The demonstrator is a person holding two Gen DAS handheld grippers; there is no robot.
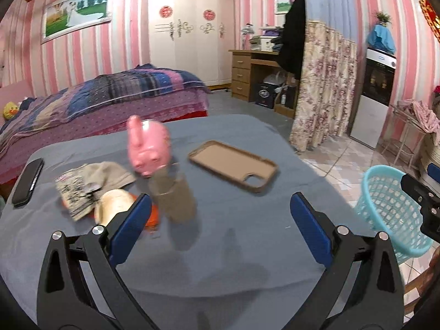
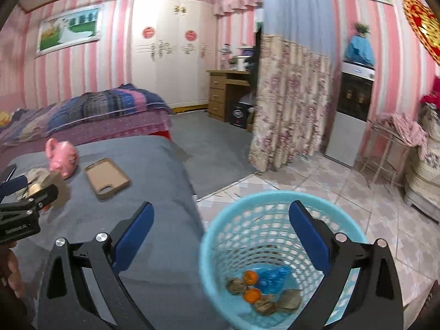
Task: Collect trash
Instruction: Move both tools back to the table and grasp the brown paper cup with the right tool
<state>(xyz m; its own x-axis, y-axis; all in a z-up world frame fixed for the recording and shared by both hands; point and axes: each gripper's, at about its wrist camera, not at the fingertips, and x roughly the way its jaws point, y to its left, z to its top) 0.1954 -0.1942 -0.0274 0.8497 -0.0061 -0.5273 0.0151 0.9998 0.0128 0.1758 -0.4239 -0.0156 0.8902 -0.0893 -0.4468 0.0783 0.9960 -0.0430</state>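
Observation:
My left gripper (image 1: 220, 214) is open over the grey-covered table (image 1: 247, 247). Just beyond its left finger stands a brown cardboard tube (image 1: 174, 199), with an orange peel (image 1: 151, 217), a pale shell-like scrap (image 1: 114, 203) and crumpled printed paper (image 1: 79, 192) beside it. My right gripper (image 2: 220, 222) is open and empty above the turquoise mesh basket (image 2: 272, 247), which stands on the floor beside the table and holds orange peels (image 2: 250, 286), blue plastic (image 2: 272, 275) and brown scraps. The basket also shows in the left wrist view (image 1: 390, 209).
A pink rabbit figure (image 1: 150, 148), a brown phone case (image 1: 233, 165) and a black phone (image 1: 27, 183) lie on the table. A bed (image 1: 110, 101), a desk (image 1: 247, 74), a floral curtain (image 1: 324, 82) and a metal rack (image 1: 407, 126) stand around.

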